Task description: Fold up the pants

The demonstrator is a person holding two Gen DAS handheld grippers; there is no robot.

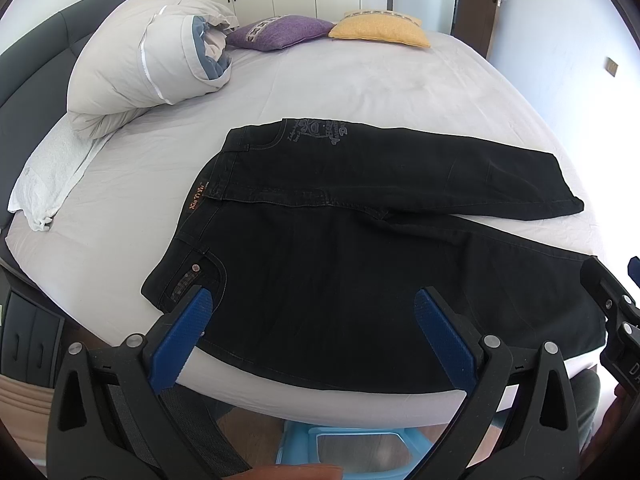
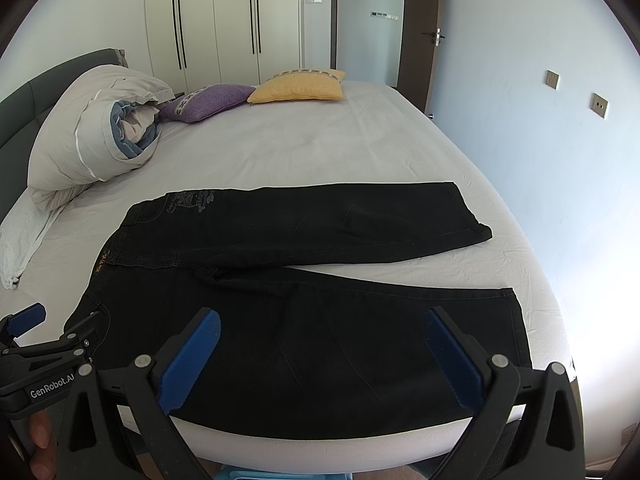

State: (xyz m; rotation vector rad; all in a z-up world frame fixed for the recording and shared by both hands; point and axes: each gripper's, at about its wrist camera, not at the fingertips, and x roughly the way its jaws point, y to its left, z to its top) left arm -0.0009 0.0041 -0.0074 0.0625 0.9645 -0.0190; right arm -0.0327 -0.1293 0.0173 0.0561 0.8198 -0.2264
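Note:
Black pants (image 1: 340, 280) lie flat on the white bed (image 1: 360, 80), waistband to the left, two legs spread apart toward the right; they also show in the right wrist view (image 2: 300, 320). My left gripper (image 1: 312, 300) is open and empty, hovering over the near leg close to the waist pocket. My right gripper (image 2: 324, 320) is open and empty, over the near leg toward the hem. The left gripper shows at the left edge of the right wrist view (image 2: 36, 332). The right gripper shows at the right edge of the left wrist view (image 1: 612, 280).
A rolled grey duvet (image 1: 132, 68), a purple cushion (image 1: 276, 32) and a yellow cushion (image 1: 380, 30) lie at the bed's far side. A white towel (image 1: 48, 176) lies at the left. A blue stool (image 1: 352, 444) stands below the near bed edge. Wardrobes and a door stand behind.

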